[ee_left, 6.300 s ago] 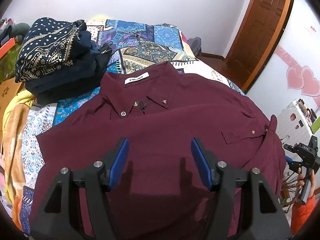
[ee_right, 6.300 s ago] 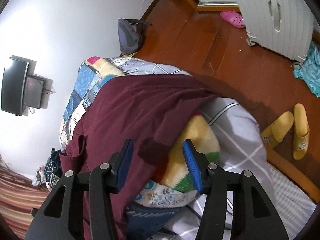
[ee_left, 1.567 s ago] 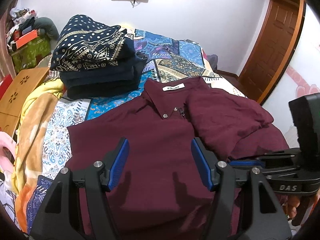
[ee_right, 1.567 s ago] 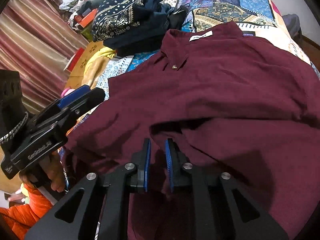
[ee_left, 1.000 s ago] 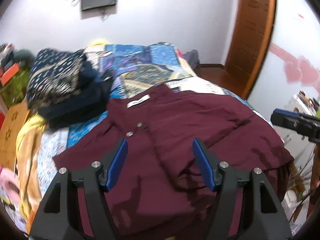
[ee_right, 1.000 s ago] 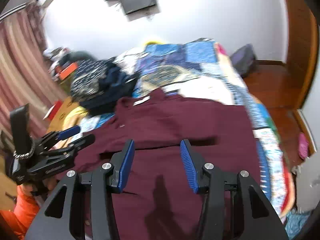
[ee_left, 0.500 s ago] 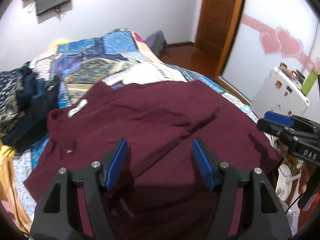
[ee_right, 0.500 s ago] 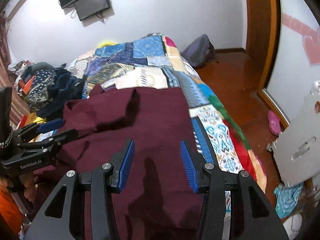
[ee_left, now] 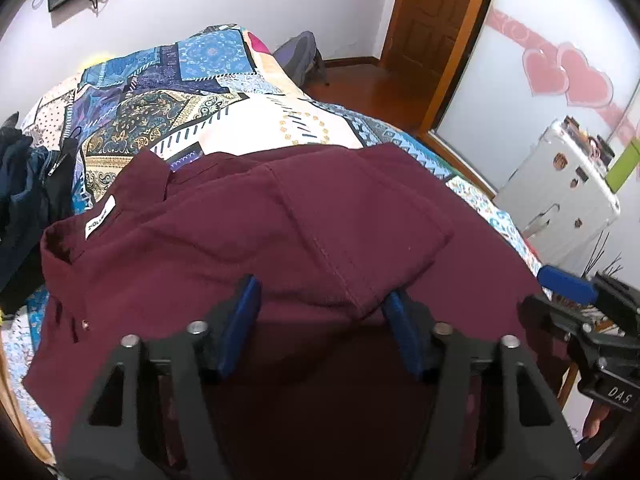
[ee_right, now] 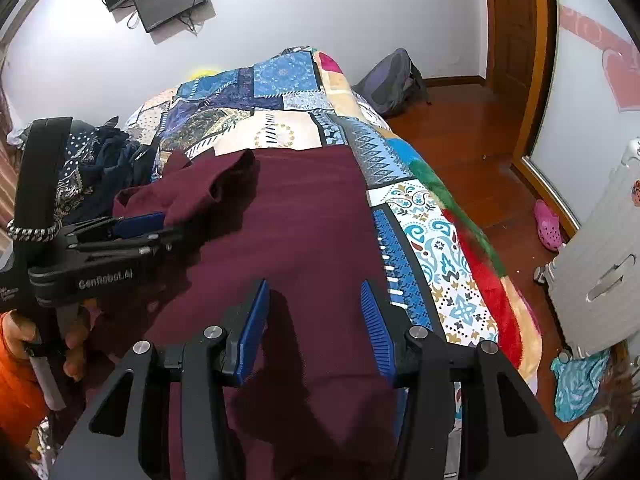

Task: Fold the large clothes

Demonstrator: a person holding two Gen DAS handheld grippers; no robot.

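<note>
A maroon button-up shirt (ee_left: 248,232) lies spread on the patchwork bedspread (ee_left: 192,92), its right side folded over the front; its white collar label (ee_left: 100,216) is at the left. My left gripper (ee_left: 320,320) is open, its blue pads either side of a raised fold of the shirt's sleeve seam, not closed on it. It also shows in the right wrist view (ee_right: 132,228) over the shirt's left part. My right gripper (ee_right: 312,320) is open and empty above the shirt's right half (ee_right: 304,240); it also shows at the right edge of the left wrist view (ee_left: 568,284).
A pile of dark navy patterned clothes (ee_right: 100,160) sits at the bed's left. A grey backpack (ee_right: 392,80) lies on the wooden floor by the door. A white cabinet (ee_right: 600,272) stands at the right, with a pink shoe (ee_right: 548,224) near it.
My right gripper let go of the folded sleeve and opened. Both grippers swung right along the bed, and my left gripper came down close onto the fold of the shirt.
</note>
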